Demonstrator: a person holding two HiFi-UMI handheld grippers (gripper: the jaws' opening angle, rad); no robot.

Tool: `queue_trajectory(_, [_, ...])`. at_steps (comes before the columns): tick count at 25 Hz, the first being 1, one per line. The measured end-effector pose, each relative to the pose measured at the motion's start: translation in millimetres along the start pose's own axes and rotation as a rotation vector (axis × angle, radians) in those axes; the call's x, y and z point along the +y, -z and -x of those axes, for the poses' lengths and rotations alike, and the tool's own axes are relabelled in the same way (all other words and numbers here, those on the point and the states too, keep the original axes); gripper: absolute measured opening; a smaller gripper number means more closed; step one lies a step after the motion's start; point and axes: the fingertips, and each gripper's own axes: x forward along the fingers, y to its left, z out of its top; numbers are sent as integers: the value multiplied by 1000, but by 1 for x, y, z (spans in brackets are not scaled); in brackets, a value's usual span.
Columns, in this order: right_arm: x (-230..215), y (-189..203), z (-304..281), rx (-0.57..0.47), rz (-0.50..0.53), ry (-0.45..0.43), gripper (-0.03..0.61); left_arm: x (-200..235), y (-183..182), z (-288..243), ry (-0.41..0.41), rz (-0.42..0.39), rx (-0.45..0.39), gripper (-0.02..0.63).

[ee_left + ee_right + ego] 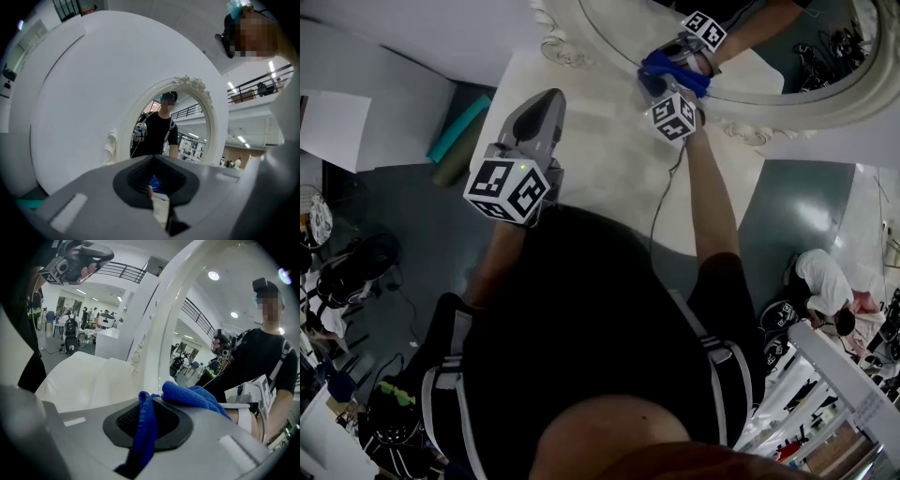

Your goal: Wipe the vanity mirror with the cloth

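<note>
The vanity mirror point(811, 56) has an ornate white oval frame point(825, 111) and stands at the back of a white table point(600, 159). My right gripper point(666, 82) is shut on a blue cloth point(675, 70), which is pressed against the lower left edge of the glass. In the right gripper view the cloth point(197, 397) bunches over the shut jaws of the right gripper point(150, 399), right beside the frame point(164, 333). My left gripper point(546, 98) hovers over the table's left part, shut and holding nothing. From the left gripper point(152, 159) the mirror point(187, 136) shows farther off.
A teal rolled mat point(459, 127) lies on the floor left of the table. A cable point(661, 202) runs from the right gripper across the tabletop. A person point(825, 281) crouches on the floor at the right. Bags and gear point(356, 272) clutter the left floor.
</note>
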Motion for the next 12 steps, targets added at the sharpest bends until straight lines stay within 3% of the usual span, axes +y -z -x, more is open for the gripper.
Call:
queue_trajectory(8, [2, -6, 10, -71, -16, 38, 34, -9, 4, 3, 39, -17, 22, 11])
queue_trajectory(12, [-3, -34, 45, -207, -151, 142, 34, -8, -3, -6, 92, -3, 18, 11])
